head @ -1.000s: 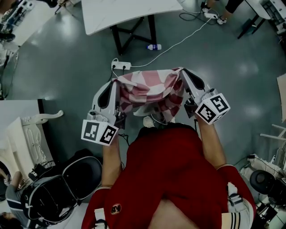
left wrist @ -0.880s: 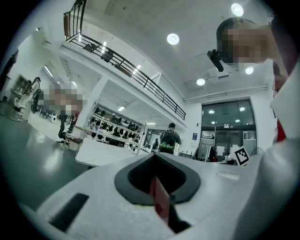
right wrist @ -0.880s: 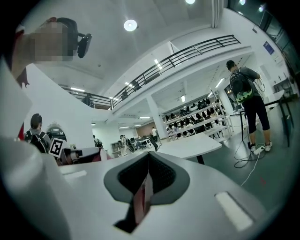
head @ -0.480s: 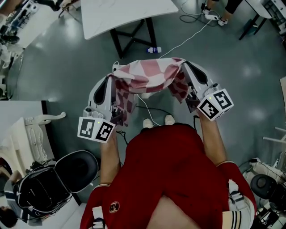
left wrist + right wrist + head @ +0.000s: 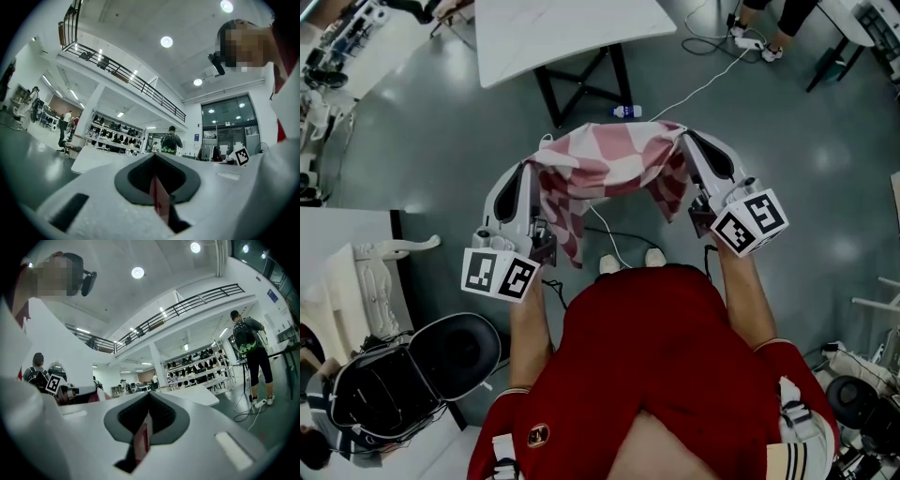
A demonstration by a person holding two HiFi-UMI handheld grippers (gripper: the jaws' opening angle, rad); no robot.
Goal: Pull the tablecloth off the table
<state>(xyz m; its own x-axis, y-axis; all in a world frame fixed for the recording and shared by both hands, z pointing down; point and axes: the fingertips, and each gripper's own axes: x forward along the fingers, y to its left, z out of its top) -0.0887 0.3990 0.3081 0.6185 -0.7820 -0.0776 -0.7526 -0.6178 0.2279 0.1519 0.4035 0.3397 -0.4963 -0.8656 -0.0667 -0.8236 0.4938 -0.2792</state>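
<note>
So, the table (image 5: 562, 33) stands ahead of me with no cloth on it. The tablecloth (image 5: 609, 159) hangs well apart from it, its long axis running left to right between my hands. The left gripper (image 5: 531, 171) has its jaws clamped on the left end, and the right gripper (image 5: 684, 141) on the right end. Both are equally near.

Your cloth (image 5: 609, 161) is soft woven fabric, matt, checked red and white, hanging in loose folds. At its two ends, the left gripper (image 5: 533, 171) and right gripper (image 5: 685, 141) have white matt plastic shells, faintly grainy, with dark rubbery linings. Under the cloth the grey floor (image 5: 441, 141) is smooth and glossy, mirroring lamps. Beyond the cloth, the table (image 5: 553, 33) has a smooth white top on black legs (image 5: 621, 77). Your shirt (image 5: 666, 356) is red matt fabric.
</note>
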